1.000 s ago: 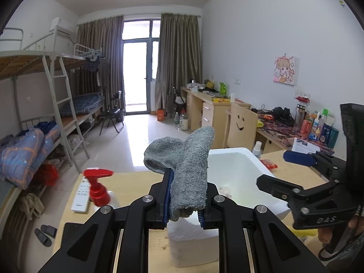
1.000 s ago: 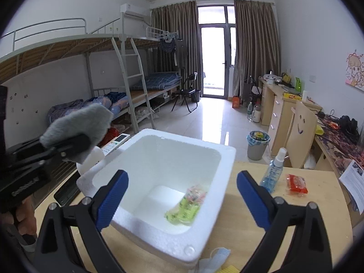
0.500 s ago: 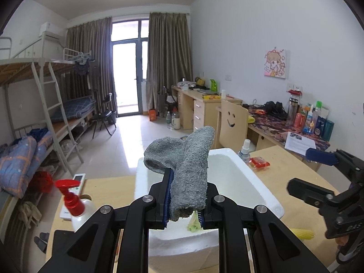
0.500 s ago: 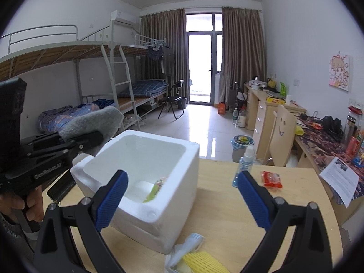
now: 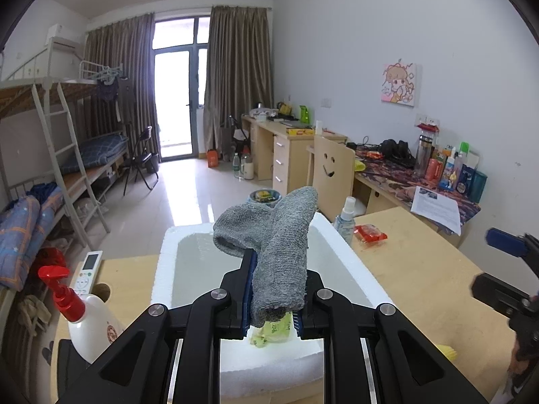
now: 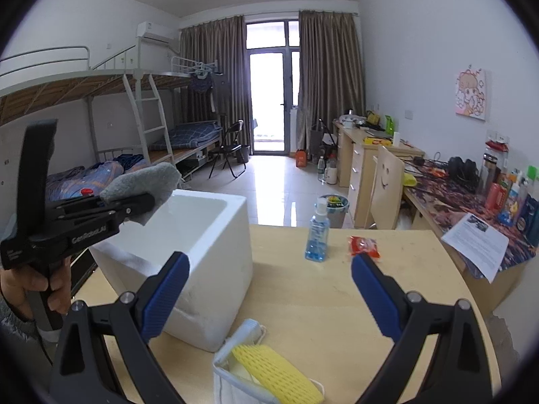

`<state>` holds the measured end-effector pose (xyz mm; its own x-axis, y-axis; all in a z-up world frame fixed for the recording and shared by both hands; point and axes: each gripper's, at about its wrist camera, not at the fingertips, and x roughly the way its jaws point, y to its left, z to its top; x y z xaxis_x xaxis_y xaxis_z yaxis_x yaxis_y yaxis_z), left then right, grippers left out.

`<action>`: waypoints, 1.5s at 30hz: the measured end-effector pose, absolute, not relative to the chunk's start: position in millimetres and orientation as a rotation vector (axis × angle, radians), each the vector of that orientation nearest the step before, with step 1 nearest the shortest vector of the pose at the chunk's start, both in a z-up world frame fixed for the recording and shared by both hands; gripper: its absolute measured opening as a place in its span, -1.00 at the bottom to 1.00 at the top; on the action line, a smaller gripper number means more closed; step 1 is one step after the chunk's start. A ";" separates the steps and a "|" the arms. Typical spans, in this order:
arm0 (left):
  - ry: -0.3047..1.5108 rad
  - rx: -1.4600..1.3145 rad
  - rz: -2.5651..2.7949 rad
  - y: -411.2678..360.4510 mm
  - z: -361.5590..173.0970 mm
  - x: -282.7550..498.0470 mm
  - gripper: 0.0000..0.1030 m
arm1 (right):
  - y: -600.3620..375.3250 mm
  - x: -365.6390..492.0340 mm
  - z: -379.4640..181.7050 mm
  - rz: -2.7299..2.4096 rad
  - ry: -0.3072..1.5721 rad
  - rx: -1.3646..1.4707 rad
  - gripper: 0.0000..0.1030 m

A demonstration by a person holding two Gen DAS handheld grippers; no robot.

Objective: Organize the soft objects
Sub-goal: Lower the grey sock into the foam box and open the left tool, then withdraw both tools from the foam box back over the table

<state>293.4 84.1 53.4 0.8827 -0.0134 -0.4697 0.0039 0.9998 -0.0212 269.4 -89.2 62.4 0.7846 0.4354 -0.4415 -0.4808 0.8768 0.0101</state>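
Observation:
My left gripper [image 5: 273, 298] is shut on a grey sock [image 5: 276, 245] and holds it over the open white foam box [image 5: 161, 269]. A yellow-green packet [image 5: 274, 331] lies inside the box under the sock. In the right wrist view the left gripper [image 6: 141, 205] with the sock [image 6: 145, 181] hangs above the box [image 6: 215, 256]. My right gripper [image 6: 267, 291] is open and empty above the table, right of the box. A yellow foam net [image 6: 276, 373] and a white face mask [image 6: 235, 383] lie just below it.
A wooden table [image 6: 337, 303] carries a blue spray bottle [image 6: 317, 232], a red packet [image 6: 363, 246], a red-capped white pump bottle [image 5: 84, 316] and a remote [image 5: 86, 272]. A smiley-face chair [image 6: 387, 192] and cluttered desk stand on the right.
My left gripper has carried the sock over the box opening. My right gripper has pulled back to the right, away from the box, so the net and mask come into view.

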 end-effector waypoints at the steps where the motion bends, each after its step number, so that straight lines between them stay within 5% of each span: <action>1: 0.492 -0.018 -0.002 83.3 52.9 294.3 -0.59 | -90.8 268.4 62.5 0.489 0.449 -0.105 0.92; 5: 0.487 -0.008 0.022 84.3 55.0 294.3 -0.14 | -102.5 266.1 61.7 0.465 0.443 -0.089 0.92; 7: 0.473 -0.022 0.046 87.8 57.3 291.5 0.51 | -106.4 265.2 62.3 0.461 0.442 -0.081 0.92; 12: 0.412 -0.010 0.091 85.9 64.8 281.0 0.98 | -109.7 258.3 61.4 0.453 0.435 -0.083 0.92; 45: 0.243 -0.002 0.121 44.5 103.5 129.8 0.98 | -122.4 139.4 96.9 0.550 0.271 -0.100 0.99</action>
